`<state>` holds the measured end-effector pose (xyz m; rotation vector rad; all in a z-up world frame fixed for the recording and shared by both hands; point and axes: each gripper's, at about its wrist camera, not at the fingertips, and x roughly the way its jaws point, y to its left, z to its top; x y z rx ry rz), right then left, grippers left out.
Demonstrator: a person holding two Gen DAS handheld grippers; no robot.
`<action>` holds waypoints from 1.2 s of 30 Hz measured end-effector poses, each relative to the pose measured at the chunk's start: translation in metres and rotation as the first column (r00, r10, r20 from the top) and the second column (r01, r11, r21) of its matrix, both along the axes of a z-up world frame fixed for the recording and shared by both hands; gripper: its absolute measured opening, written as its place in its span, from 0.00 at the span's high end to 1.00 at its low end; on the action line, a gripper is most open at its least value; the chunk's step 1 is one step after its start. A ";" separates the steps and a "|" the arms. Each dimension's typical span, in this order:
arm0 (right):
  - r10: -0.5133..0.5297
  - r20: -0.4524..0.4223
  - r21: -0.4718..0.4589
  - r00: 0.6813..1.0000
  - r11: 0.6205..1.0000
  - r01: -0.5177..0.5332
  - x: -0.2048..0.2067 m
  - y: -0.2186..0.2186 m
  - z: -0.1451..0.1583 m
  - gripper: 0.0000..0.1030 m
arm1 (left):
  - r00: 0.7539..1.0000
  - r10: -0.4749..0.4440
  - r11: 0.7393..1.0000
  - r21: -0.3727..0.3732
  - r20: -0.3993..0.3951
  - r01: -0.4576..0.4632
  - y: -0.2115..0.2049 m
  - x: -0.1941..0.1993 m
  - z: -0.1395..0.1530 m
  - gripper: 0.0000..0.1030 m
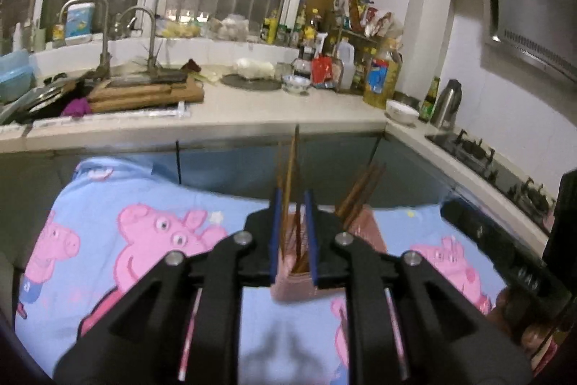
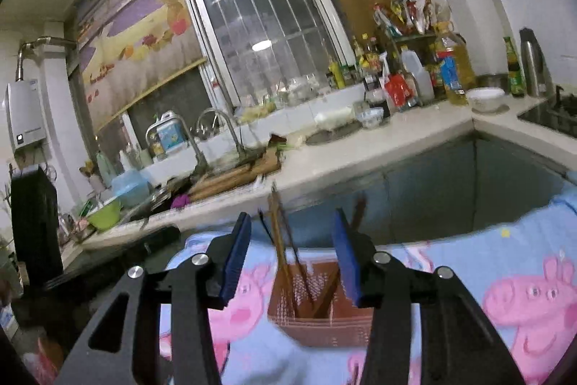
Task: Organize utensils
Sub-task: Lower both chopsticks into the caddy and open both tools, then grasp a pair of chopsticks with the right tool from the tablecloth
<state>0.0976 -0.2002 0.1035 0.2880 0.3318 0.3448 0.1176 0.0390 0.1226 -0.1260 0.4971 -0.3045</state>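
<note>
Chopsticks (image 1: 293, 204) of brown wood stand upright and leaning in a pink perforated holder (image 2: 321, 309), which sits on a light blue cloth (image 1: 119, 276) printed with pink cartoon pigs. In the left wrist view a second bunch of chopsticks (image 1: 360, 190) leans out toward the right from the far part of the holder.

Around the near sticks, the left gripper (image 1: 293, 233) has its blue-padded fingers (image 1: 276, 233) narrowly parted; several sticks pass up through the slot, but motion blur hides whether the pads press on them, so a grasp cannot be told. The right gripper (image 2: 294, 262) holds its blue pads (image 2: 236, 258) clearly apart, released; the sticks (image 2: 285, 240) and the holder show in the gap behind them, and neither pad touches them.

Beyond the cloth runs a pale kitchen counter (image 1: 270, 110) with wooden cutting boards (image 1: 144, 92) beside a sink with a curved tap (image 1: 144, 24). Farther right stand a small bowl (image 1: 295, 83), a crowd of bottles and packets (image 1: 346, 60), a white bowl (image 1: 402, 110) and a steel kettle (image 1: 447, 101). A gas hob (image 1: 476, 150) sits on the right-hand counter, and a barred window (image 2: 259, 35) rises behind the sink.
</note>
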 end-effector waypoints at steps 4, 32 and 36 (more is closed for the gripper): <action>0.004 -0.095 -0.046 0.995 0.999 -0.008 -0.038 -0.002 -0.055 0.97 | 0.994 -0.050 0.999 0.016 -0.092 0.051 0.003 -0.025 -0.046 0.88; -0.066 -0.354 -0.092 0.933 0.995 0.036 -0.154 0.016 -0.183 1.00 | 0.952 0.060 0.968 0.250 -0.300 0.018 -0.013 -0.112 -0.188 0.88; -0.069 -0.334 -0.089 0.940 0.995 0.041 -0.155 0.021 -0.175 1.00 | 0.956 0.075 0.964 0.265 -0.284 0.003 -0.009 -0.117 -0.188 0.88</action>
